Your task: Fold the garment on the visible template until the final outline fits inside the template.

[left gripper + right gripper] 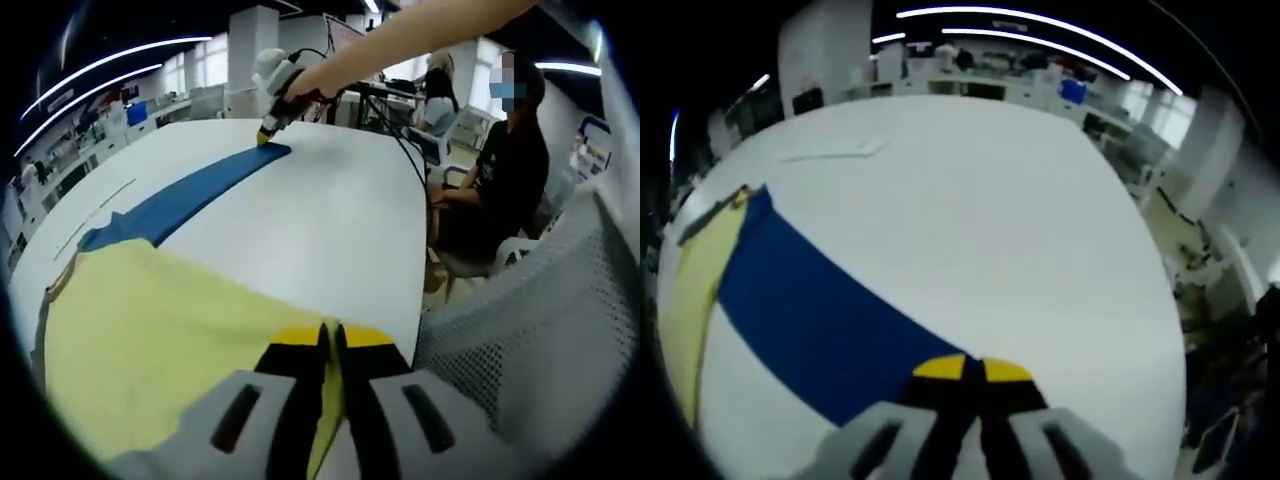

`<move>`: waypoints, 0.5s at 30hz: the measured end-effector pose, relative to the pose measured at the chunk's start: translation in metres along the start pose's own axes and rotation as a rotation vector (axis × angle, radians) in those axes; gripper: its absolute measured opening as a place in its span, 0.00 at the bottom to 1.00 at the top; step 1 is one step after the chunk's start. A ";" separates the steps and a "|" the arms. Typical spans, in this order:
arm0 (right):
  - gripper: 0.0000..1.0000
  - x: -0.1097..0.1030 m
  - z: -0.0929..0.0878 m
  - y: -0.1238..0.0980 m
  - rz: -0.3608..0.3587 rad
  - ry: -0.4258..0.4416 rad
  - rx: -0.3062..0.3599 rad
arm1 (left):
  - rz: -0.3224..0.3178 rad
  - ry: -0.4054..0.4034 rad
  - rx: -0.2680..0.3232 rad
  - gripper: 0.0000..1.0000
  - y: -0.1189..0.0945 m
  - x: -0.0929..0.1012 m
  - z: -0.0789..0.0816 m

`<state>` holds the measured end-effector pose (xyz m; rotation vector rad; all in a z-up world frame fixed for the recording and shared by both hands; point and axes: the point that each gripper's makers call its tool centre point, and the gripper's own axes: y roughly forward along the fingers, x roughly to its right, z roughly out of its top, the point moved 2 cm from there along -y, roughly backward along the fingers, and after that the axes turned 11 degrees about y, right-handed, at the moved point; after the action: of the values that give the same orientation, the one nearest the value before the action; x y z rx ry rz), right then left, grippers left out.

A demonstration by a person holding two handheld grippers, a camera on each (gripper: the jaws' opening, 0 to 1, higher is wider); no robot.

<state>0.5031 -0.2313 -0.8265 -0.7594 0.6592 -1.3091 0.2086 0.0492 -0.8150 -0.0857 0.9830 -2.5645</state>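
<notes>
The white table [330, 210] carries the garment [150, 340], a pale yellow body with a blue sleeve [200, 195] stretched out long. To fold cleanly, I'd carry both pinched edges across together, keeping the cloth taut. The person's bare arm reaches far over the table. The right gripper [270, 130] is clamped on the sleeve's end; the left gripper [331, 340] is clamped on the yellow hem.
</notes>
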 end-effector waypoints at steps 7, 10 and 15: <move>0.00 0.000 0.002 -0.001 -0.011 -0.009 0.009 | -0.017 -0.010 -0.010 0.02 0.007 0.004 -0.003; 0.00 0.000 0.003 0.000 -0.017 -0.012 0.013 | -0.017 -0.009 -0.019 0.02 0.009 0.004 -0.006; 0.00 0.000 0.004 0.001 -0.017 -0.018 0.015 | -0.018 -0.011 -0.019 0.03 0.011 0.005 -0.007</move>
<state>0.5073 -0.2310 -0.8248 -0.7652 0.6293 -1.3200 0.2061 0.0440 -0.8283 -0.1138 1.0069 -2.5683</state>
